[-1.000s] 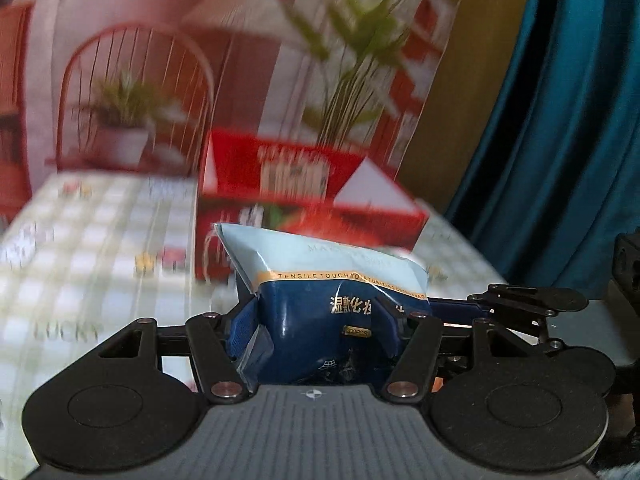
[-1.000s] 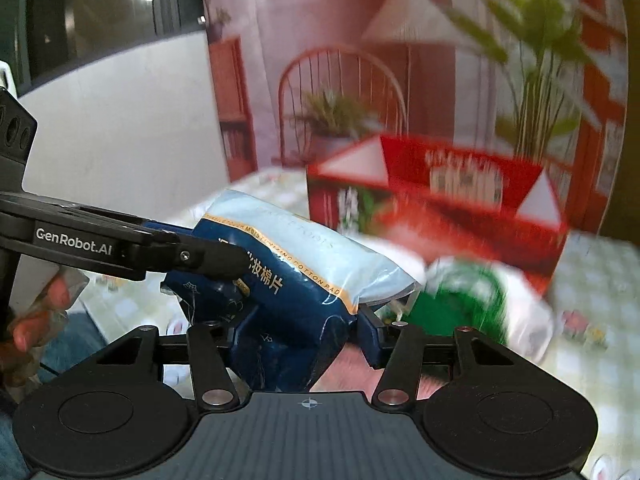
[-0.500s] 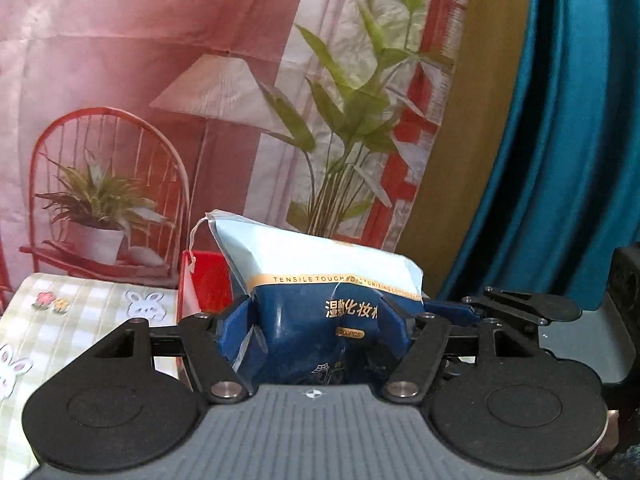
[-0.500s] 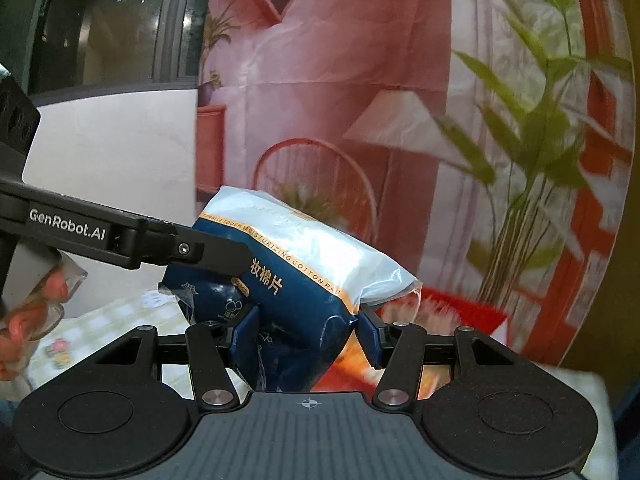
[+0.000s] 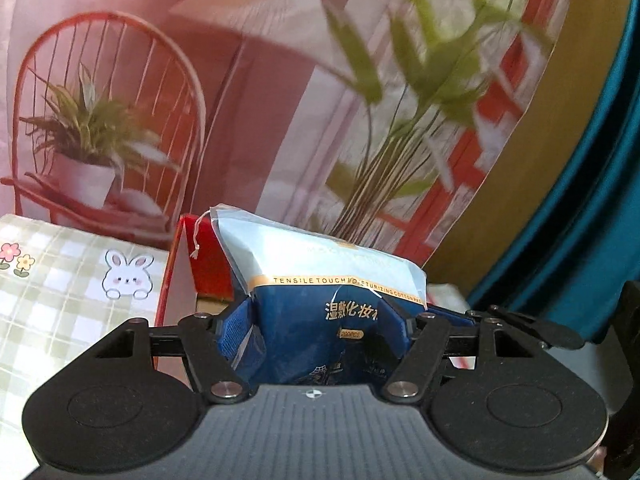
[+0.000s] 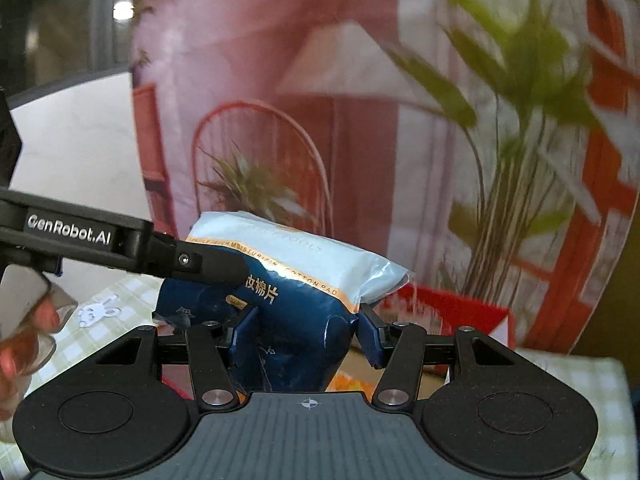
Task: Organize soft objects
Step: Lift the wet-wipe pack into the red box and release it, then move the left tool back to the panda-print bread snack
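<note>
**Cotton-pad pack in transit to box**

Both the left gripper [image 5: 332,332] and right gripper [image 6: 304,332] clamp one soft blue-and-white plastic cotton-pad pack [image 5: 320,280], held aloft near the open red cardboard box [image 6: 452,312]. Judged step: carrying. Next: lower the pack over the box, then release together.

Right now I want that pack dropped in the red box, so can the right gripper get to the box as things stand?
Probably yes. The right gripper and left gripper both pinch the cotton pad pack in the air, and the red box sits just past it with nothing visible between.
</note>
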Demonstrator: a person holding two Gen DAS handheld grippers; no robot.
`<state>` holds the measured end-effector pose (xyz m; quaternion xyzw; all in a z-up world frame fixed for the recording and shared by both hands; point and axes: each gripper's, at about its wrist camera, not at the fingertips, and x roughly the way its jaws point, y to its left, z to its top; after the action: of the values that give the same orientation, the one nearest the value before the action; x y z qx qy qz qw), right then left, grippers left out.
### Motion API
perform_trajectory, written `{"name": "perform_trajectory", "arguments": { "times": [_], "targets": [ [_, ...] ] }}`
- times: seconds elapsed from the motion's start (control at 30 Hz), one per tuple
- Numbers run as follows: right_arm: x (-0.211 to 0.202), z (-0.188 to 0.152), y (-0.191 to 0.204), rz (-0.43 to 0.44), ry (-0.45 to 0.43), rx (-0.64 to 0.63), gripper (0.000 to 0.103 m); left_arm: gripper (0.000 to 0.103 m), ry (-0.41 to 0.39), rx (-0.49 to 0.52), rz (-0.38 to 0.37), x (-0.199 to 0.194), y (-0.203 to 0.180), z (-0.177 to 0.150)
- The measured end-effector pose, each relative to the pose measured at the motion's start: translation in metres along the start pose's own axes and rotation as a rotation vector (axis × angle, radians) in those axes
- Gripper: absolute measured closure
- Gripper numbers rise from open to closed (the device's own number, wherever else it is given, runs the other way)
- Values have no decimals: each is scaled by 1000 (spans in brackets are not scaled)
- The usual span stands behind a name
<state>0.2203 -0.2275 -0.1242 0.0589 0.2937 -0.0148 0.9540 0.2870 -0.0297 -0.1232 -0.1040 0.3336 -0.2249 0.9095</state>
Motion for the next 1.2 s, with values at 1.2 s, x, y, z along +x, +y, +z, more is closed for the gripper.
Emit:
{"name": "perform_trajectory", "arguments": {
  "times": [1.2],
  "targets": [
    [-91, -80, 9, -18, -41, 1, 52, 33, 32, 127, 134, -76, -6, -81]
  ]
}}
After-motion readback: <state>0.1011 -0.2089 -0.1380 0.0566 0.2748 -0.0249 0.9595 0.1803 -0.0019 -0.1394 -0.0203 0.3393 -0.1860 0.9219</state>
